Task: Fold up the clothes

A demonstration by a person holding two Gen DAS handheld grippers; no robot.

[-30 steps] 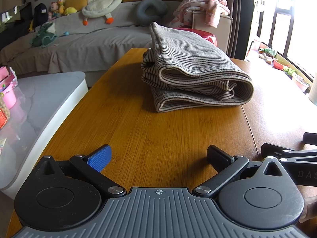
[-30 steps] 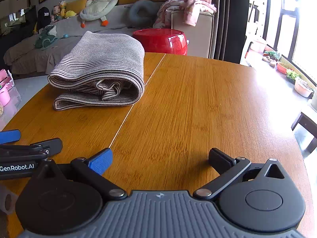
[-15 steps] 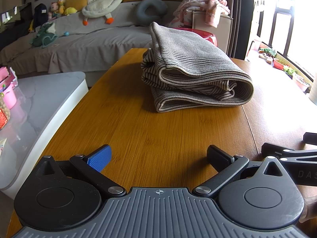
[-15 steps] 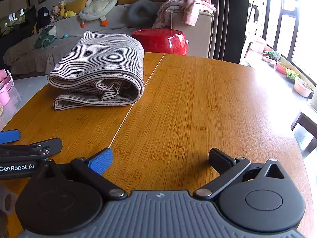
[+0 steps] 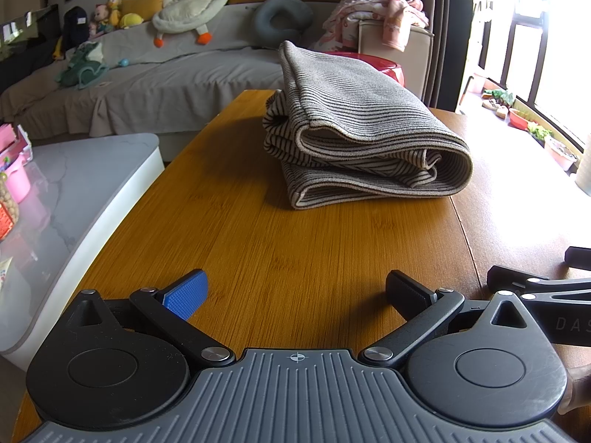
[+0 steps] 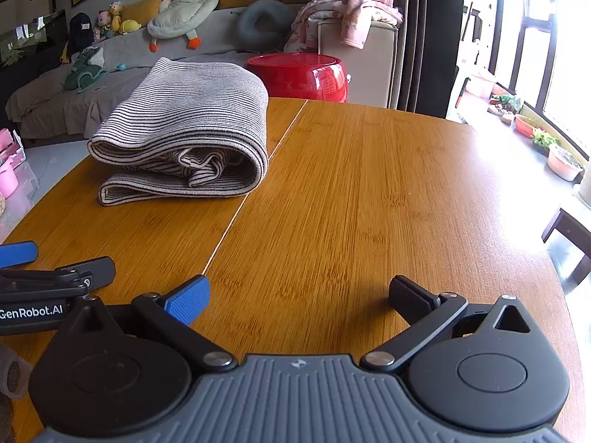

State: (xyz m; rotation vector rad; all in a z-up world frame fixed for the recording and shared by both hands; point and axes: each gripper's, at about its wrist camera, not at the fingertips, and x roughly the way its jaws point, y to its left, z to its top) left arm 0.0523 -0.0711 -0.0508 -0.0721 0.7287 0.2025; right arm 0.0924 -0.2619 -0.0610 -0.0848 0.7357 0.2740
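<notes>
A grey striped garment [image 5: 365, 129] lies folded in a thick bundle on the far half of the wooden table [image 5: 295, 251]; the right wrist view shows the same garment [image 6: 184, 129] at the left. My left gripper [image 5: 295, 295] hovers open over the near table edge, well short of the bundle, with nothing between its fingers. My right gripper [image 6: 299, 297] is open too and empty, beside the left one and to the right of the bundle. Each gripper shows at the edge of the other's view.
A white marble-topped table [image 5: 66, 199] stands close on the left with pink containers [image 5: 16, 177]. Behind the wooden table are a grey sofa [image 5: 155, 85] with plush toys, a red stool [image 6: 299, 75] and a cabinet draped with pink clothes [image 6: 347, 11]. Windows are on the right.
</notes>
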